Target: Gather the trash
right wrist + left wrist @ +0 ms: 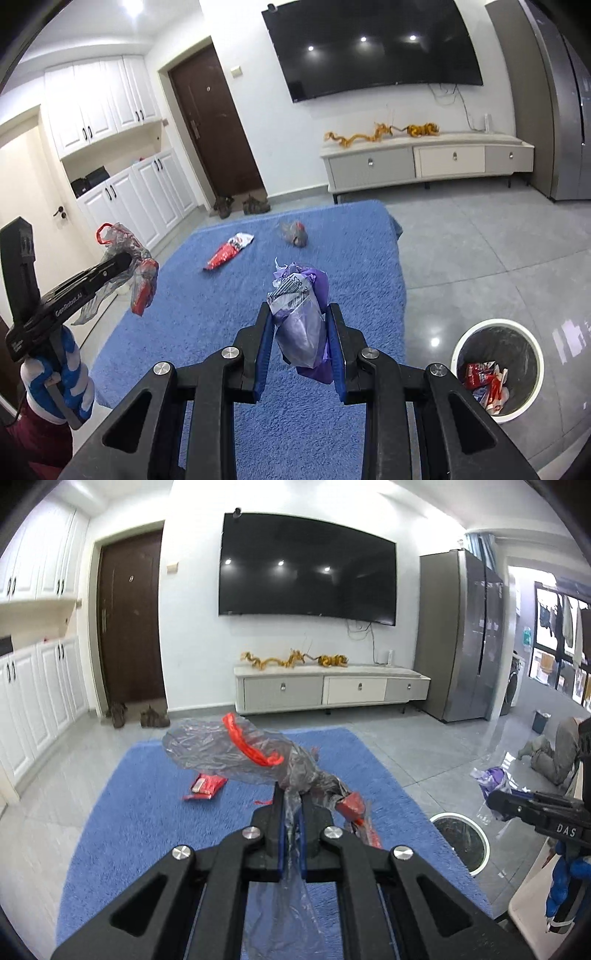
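Your left gripper [291, 794] is clamped nearly shut on a clear plastic bag [236, 749] with a red drawstring [251, 746]; the bag bunches out ahead of the fingertips and a red wrapper [352, 803] hangs inside it, just right of the fingers. Seen from the right wrist, that gripper's body reads "GenRobot.AI".

Your right gripper [301, 317] stands narrow, pads pressing both sides of a purple bundle [301, 314]. A barcode label on it shows "S38"; the rest is too small to read. From the left wrist, the right gripper's side reads "DAS".

On the blue rug [362, 258], well ahead of the right fingers, lie a red-and-white wrapper [229, 253] and a grey crumpled bag [293, 232]. The white bin [496, 371], lower right of the fingers, holds red wrappers.
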Available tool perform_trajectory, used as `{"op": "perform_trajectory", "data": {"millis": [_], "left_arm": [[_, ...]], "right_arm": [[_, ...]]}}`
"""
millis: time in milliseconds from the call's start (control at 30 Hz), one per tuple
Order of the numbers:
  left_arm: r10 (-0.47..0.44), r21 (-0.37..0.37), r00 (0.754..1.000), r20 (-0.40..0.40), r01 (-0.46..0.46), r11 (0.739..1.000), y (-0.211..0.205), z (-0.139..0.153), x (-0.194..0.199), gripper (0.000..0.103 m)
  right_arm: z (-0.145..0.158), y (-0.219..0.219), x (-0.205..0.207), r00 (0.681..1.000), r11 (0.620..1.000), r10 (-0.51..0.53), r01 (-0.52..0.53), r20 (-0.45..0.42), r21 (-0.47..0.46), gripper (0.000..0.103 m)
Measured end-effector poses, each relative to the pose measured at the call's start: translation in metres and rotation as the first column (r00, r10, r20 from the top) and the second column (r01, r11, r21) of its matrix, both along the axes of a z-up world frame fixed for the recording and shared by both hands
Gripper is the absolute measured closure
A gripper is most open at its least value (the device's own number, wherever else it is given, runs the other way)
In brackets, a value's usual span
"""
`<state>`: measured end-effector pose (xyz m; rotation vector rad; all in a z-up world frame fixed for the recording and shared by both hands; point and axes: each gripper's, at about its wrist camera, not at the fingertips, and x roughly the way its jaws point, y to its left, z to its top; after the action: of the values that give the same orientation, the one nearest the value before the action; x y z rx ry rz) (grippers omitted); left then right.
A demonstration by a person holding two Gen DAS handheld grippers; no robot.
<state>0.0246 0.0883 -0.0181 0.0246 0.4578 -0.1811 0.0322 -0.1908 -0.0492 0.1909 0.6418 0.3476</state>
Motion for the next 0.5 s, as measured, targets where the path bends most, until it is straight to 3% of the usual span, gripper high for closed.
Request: {"op": "perform_trajectory", "data": {"millis": [200,500], "left_arm": [[-0.039,0.063,0.998,0.047,0.036,0.997,-0.033,0.016,-0.010,0.098],[-0.100,0.136,0.995,0.016,0.097,0.986,-0.076,0.014,0.014,0.098]], "right_arm": [[0.012,-0.018,-0.012,0.999,0.999,-0.034,0.034,0.041,0.014,0.075],[0.013,-0.059,-0.010,0.991,0.993,-0.119,0.117,0.058,0.034,0.075]]}}
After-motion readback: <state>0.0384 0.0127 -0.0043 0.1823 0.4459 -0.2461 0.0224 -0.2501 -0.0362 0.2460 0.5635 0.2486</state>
